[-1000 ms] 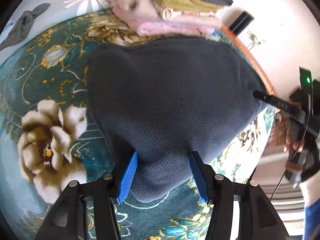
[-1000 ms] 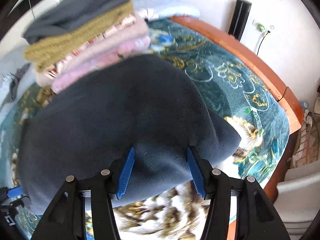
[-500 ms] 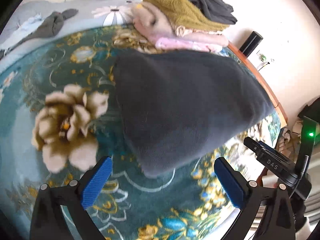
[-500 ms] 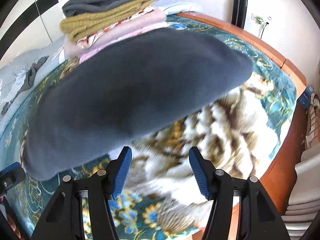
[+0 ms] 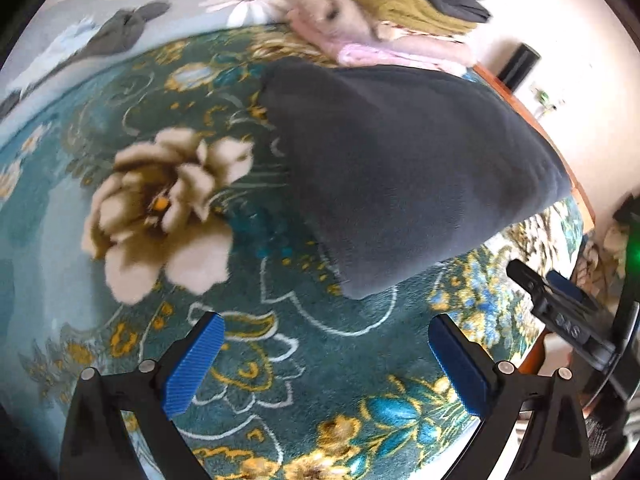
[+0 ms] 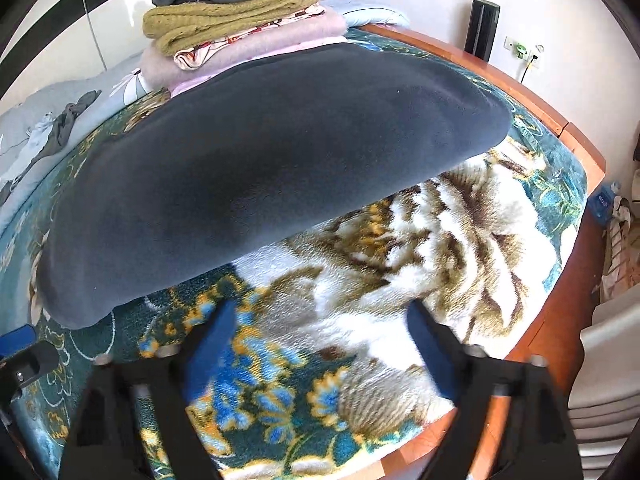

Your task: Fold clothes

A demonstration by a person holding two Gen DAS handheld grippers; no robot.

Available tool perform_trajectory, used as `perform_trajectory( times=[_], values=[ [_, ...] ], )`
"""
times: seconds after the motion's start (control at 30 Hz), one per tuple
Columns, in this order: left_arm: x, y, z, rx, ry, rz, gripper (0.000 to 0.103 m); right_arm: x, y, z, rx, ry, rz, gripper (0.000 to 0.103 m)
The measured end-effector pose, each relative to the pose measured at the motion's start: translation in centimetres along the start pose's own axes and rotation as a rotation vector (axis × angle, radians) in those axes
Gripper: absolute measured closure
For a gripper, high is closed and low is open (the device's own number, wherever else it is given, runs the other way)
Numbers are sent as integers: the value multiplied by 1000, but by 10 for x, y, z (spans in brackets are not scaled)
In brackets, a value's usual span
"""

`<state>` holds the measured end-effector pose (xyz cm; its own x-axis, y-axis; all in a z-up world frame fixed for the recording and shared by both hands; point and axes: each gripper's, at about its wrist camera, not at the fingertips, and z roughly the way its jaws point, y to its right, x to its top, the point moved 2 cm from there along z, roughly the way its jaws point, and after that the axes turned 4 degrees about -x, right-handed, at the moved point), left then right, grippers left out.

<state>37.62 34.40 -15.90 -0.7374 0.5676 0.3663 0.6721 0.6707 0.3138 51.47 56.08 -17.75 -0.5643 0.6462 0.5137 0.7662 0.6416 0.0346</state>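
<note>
A folded dark grey fleece garment (image 5: 404, 176) lies flat on the floral blanket (image 5: 160, 184); it also shows in the right wrist view (image 6: 256, 160). My left gripper (image 5: 326, 346) is open and empty, a little short of the garment's near corner. My right gripper (image 6: 320, 336) is open and empty, clear of the garment's near edge. The right gripper's body shows at the right of the left wrist view (image 5: 560, 320).
A stack of folded clothes (image 6: 240, 20) stands behind the garment, also in the left wrist view (image 5: 384, 12). A loose grey item (image 6: 68, 120) lies on the pale sheet far left. The wooden bed edge (image 6: 560, 312) runs along the right.
Both grippers let go of the grey garment, opened wide and drew back from it. The garment now lies flat on the blanket.
</note>
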Motion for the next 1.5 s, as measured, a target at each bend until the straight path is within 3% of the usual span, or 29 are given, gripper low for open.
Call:
perform_trajectory(
  times=[0.17,0.33,0.43,0.63,0.8,0.9,1.1,1.5],
  values=[
    [1,-7,-1,32,4,7,0,-2,-4,-4,-5,6,-13,9],
    [2,1,-2,12,-7,15,0,-2,-10,-7,-18,11,-44,8],
    [6,8,-2,-20,-7,3,0,0,-14,-9,-29,15,-63,0],
    [0,17,-4,47,18,-4,0,-5,-20,-21,-54,47,-130,0],
    [-2,24,-5,9,39,29,0,-4,-24,-24,-67,66,-166,0],
    [1,22,2,-14,3,2,0,-2,-26,-25,-71,73,-174,0],
    [-2,19,3,16,22,7,0,-2,-28,-24,-72,67,-191,0],
    [-11,33,13,1,-1,56,0,5,-28,-16,-82,52,-193,0]
  ],
)
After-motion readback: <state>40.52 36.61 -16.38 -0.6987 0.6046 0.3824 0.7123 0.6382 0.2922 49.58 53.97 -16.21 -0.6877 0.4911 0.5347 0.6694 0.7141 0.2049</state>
